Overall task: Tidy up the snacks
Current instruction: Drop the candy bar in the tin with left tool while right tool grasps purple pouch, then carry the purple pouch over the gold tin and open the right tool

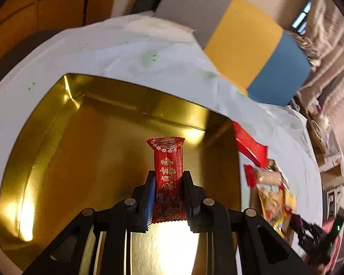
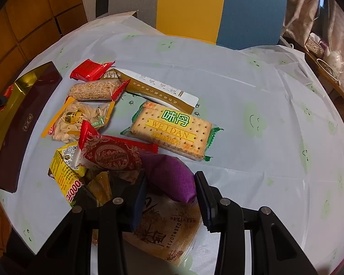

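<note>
In the left wrist view, your left hand-held gripper (image 1: 168, 191) is clamped on one red candy packet (image 1: 169, 171), its long axis running straight out along the fingers, hanging over the bare floor of the single gold tin (image 1: 57, 123), so the drop lies directly below.

In the right wrist view, your right hand-held gripper (image 2: 170, 197) straddles one purple packet (image 2: 172, 178) lying crosswise between the jaws, though I cannot tell whether the pads press it; about ten loose snacks sit on the table (image 2: 252, 105), the WEIDAN cracker pack (image 2: 172, 133) just beyond, and the tin far left.
</note>
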